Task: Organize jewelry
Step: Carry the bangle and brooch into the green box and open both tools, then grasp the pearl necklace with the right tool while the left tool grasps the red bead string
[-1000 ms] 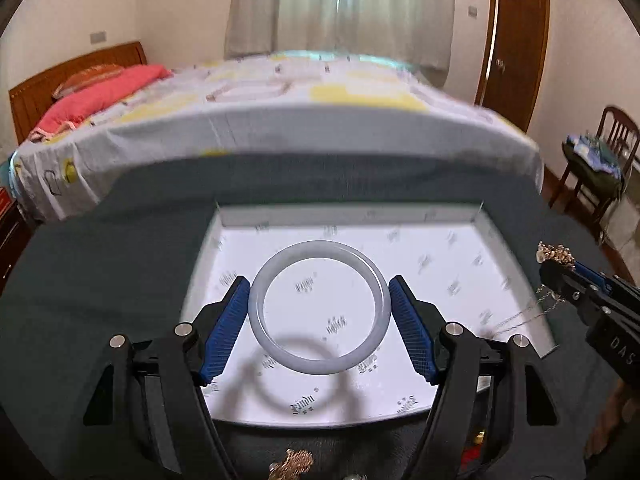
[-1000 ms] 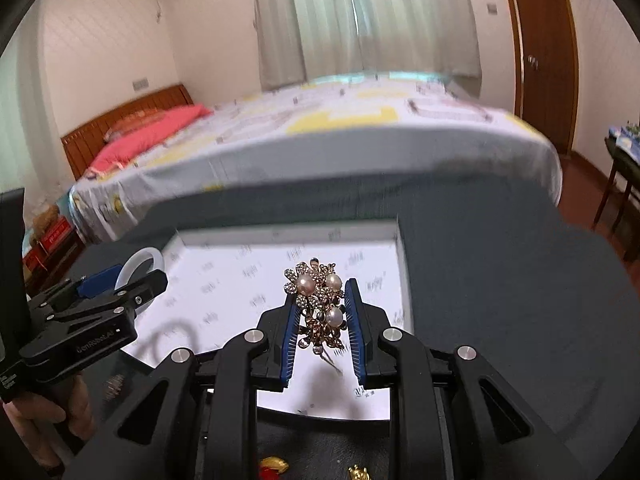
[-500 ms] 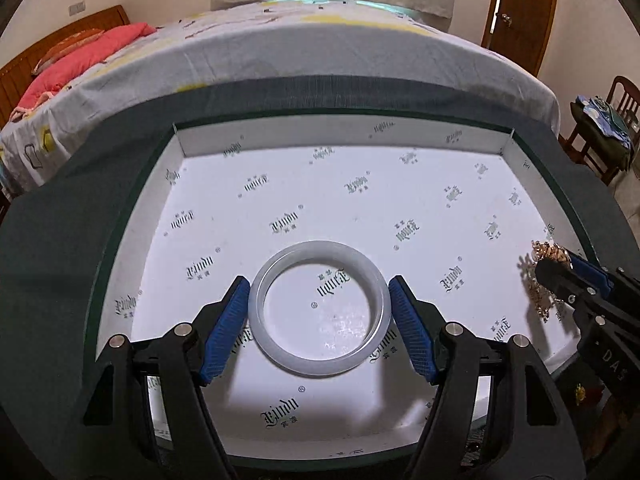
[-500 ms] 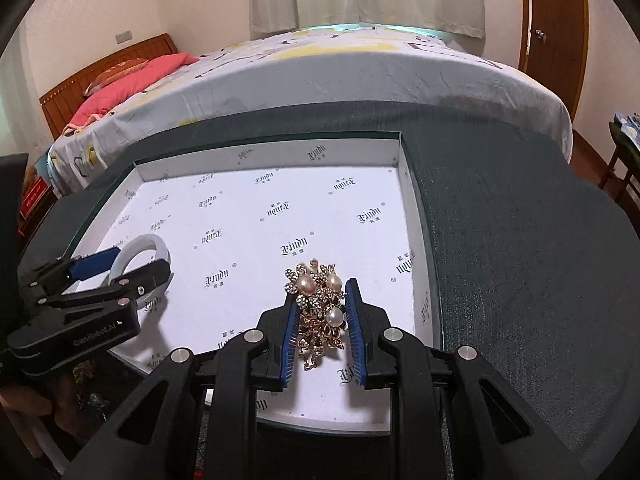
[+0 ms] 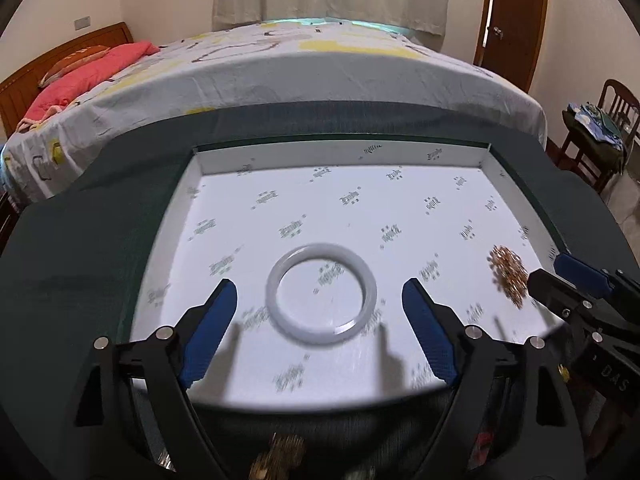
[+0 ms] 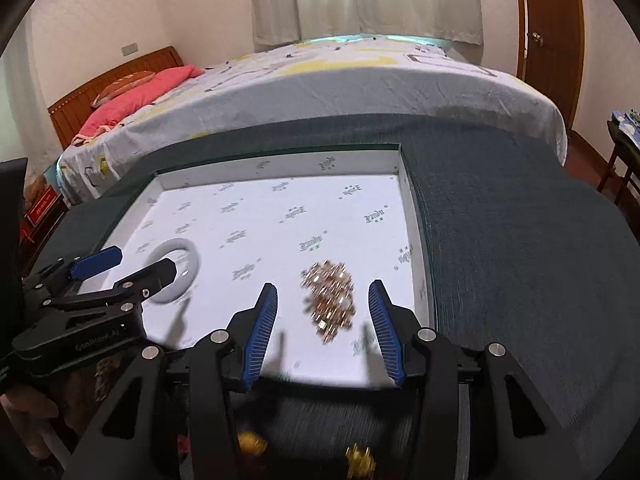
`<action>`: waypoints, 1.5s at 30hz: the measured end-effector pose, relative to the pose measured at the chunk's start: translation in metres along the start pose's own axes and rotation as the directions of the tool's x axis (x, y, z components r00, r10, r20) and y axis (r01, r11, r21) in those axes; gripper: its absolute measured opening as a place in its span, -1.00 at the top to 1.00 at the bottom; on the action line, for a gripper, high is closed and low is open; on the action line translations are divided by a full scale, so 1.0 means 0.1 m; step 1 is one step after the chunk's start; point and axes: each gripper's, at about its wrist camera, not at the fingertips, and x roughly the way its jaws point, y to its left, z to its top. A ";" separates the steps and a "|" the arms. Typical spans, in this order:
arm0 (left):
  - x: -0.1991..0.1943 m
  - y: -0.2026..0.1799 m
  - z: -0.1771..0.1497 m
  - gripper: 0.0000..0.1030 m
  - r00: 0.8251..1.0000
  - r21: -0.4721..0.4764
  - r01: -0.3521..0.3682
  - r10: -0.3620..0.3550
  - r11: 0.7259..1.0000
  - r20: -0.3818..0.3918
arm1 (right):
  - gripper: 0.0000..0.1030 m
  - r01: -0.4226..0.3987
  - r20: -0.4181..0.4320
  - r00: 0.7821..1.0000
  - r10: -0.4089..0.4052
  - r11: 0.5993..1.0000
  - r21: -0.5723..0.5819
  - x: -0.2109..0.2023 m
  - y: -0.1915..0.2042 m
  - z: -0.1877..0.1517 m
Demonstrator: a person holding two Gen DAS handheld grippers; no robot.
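A pale jade bangle (image 5: pixel 322 293) lies flat in the white printed tray (image 5: pixel 340 154). My left gripper (image 5: pixel 320 314) is open, its blue pads apart on either side of the bangle. A gold pearl brooch (image 6: pixel 330 300) lies in the tray (image 6: pixel 280 162) near its right wall. My right gripper (image 6: pixel 323 314) is open around the brooch without touching it. In the right wrist view the bangle (image 6: pixel 178 270) sits partly behind the left gripper (image 6: pixel 132 268). In the left wrist view the brooch (image 5: pixel 507 273) lies just ahead of the right gripper (image 5: pixel 556 276).
The tray rests on a dark green cloth (image 6: pixel 520 260). Small gold jewelry pieces (image 6: pixel 360 460) lie on the cloth near the front edge, blurred. A bed (image 5: pixel 300 64) stands behind the table, a chair (image 5: pixel 600 128) at the right.
Both grippers opened. The bangle and the brooch left the pads and now lie in the tray. Both grippers have drawn back and tilted up.
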 end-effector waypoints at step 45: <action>-1.21 0.49 -1.38 -0.63 0.990 -0.118 -0.136 0.132 0.984 -0.039 | 0.53 -0.036 -0.087 0.996 0.026 0.993 -0.112 -0.81 0.50 -1.43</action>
